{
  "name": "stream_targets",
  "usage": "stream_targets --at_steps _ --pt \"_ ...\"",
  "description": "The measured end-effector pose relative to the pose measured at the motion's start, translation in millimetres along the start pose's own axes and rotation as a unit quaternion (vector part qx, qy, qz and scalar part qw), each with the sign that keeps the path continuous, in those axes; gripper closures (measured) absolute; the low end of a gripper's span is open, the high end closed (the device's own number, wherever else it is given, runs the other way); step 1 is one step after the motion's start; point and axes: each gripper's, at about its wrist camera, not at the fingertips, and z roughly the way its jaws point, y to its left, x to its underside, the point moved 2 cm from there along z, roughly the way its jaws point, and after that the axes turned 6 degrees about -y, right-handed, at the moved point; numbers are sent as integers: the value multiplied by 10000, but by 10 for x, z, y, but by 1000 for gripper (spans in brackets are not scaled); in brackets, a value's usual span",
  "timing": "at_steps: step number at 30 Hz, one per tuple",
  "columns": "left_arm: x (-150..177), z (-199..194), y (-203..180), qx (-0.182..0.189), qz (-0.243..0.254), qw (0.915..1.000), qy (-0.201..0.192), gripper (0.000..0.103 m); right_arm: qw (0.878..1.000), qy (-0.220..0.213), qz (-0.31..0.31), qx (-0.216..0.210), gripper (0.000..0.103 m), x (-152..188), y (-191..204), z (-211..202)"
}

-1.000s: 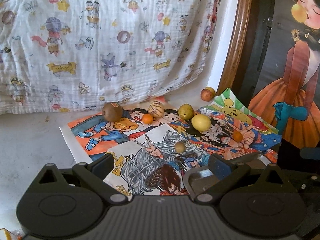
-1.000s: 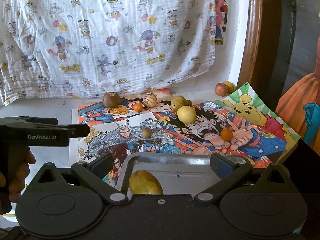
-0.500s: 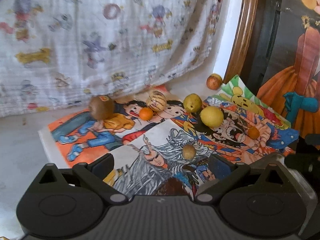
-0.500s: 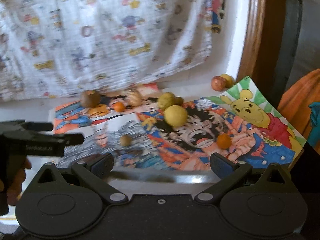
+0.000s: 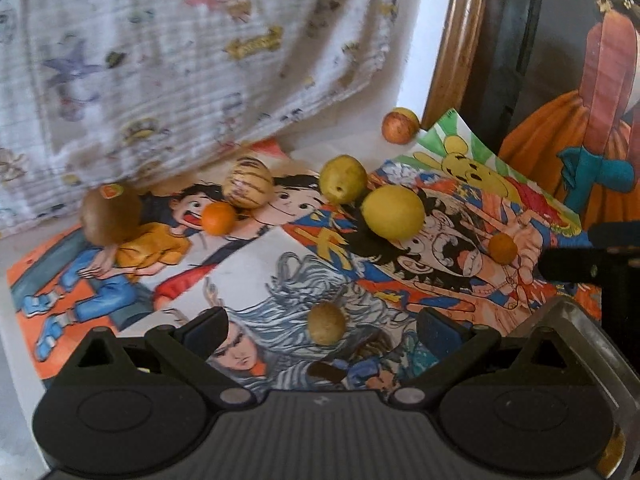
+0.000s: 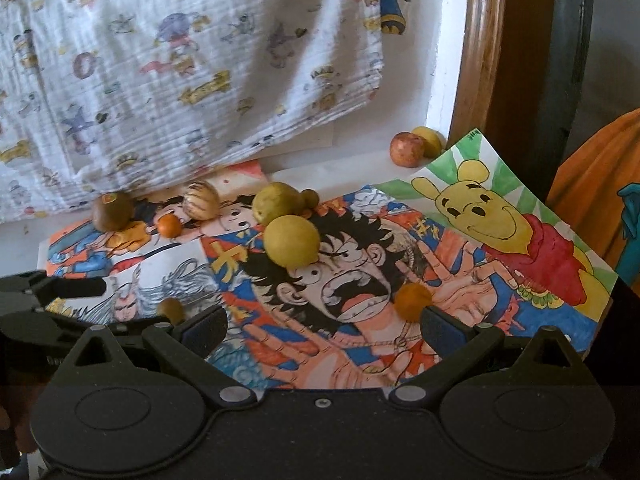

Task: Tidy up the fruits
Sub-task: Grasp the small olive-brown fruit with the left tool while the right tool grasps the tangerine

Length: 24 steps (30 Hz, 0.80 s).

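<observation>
Two empty hand-held grippers, left and right, gape wide while approaching fruit: small brown fruit sits between the left's fingers; closing comes next.

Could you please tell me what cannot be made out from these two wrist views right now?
- Metal tray: left wrist view, only a corner shows; the left gripper body hides its contents.
- Yellow fruit: right wrist view, mostly behind the red apple.
- Sticker on the brown fruit: left wrist view, too blurred to read.
- Small brown fruit: right wrist view, partly hidden by the right gripper.
</observation>
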Motion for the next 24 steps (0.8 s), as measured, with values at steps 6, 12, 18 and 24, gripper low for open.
stream_targets --at_steps 6,12,18,24 --pt "-4 159 -29 -68 11 9999 82 10 10000 38 47 0 1 -28 -93 131" --pt "19 354 -16 -172 61 9993 325 29 9999 89 106 -64 1 -34 -132 276" --pt "23 447 -21 -199 130 9991 338 50 9997 174 134 -93 1 -9 -158 415" --pt "18 438 -25 -207 111 9992 339 72 9996 220 159 -124 1 -1 -183 507"
